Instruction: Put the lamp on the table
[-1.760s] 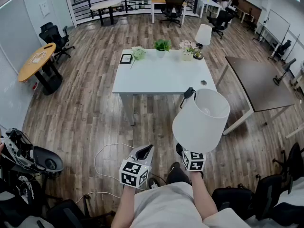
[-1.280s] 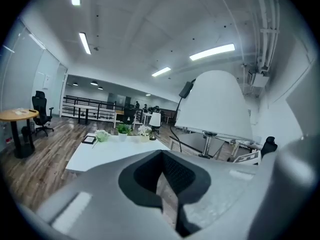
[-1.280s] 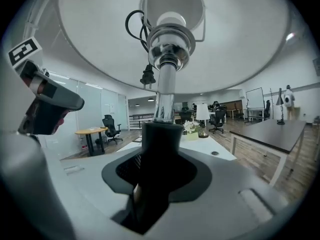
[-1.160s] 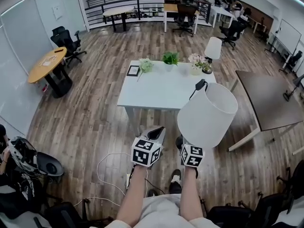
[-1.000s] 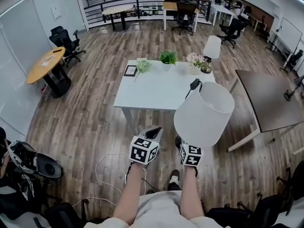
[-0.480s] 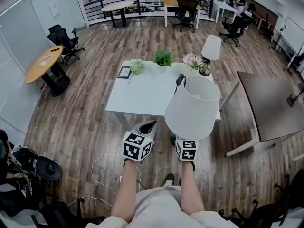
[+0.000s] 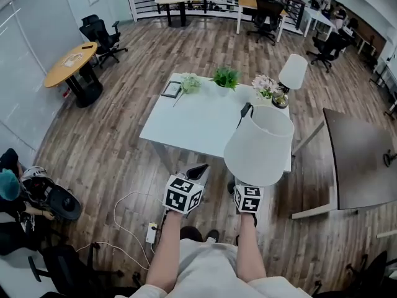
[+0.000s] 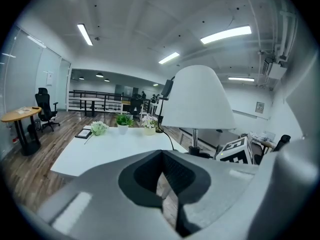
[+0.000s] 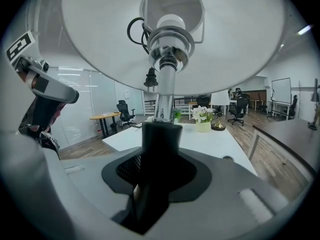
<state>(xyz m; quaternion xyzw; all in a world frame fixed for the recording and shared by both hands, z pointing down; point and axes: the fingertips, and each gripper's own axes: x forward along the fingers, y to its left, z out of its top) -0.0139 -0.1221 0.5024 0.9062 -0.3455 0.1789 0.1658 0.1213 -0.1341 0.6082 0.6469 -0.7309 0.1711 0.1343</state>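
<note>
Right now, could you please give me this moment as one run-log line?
lamp: held in air, not yet on table | right gripper: shut on lamp | left gripper: shut, empty

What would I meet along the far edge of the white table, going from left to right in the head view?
On the white table: black frame → white flowers → green potted plant → pink-white flowers → small table lamp.
</note>
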